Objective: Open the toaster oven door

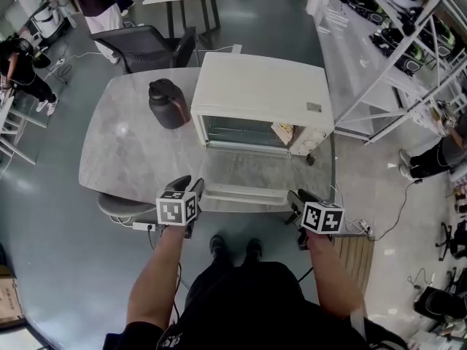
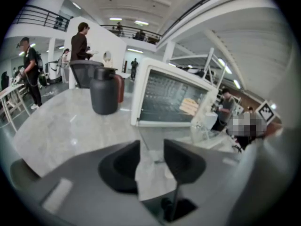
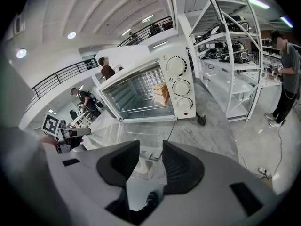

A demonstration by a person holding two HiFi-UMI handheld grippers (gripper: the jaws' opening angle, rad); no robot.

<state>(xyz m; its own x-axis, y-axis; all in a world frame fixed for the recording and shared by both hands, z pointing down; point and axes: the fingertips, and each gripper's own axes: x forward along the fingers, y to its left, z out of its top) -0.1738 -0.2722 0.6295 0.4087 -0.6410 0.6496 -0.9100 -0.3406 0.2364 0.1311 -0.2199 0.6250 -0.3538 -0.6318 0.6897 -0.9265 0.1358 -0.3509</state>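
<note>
The white toaster oven (image 1: 259, 93) stands on the grey marble table (image 1: 124, 144). Its glass door (image 1: 244, 168) lies folded down flat toward me, with the white handle (image 1: 244, 193) at the near edge. Inside sits a piece of bread (image 1: 283, 131). My left gripper (image 1: 191, 187) hovers by the handle's left end and my right gripper (image 1: 298, 197) by its right end. In the left gripper view the oven (image 2: 169, 98) is ahead and the left gripper (image 2: 151, 147) stands open. The right gripper (image 3: 150, 147) also stands open, facing the lowered door (image 3: 141, 138). Neither holds anything.
A black jug (image 1: 166, 103) stands on the table left of the oven. A dark office chair (image 1: 142, 46) is behind the table. White shelf racks (image 1: 394, 42) run along the right. People stand at the far left and the right.
</note>
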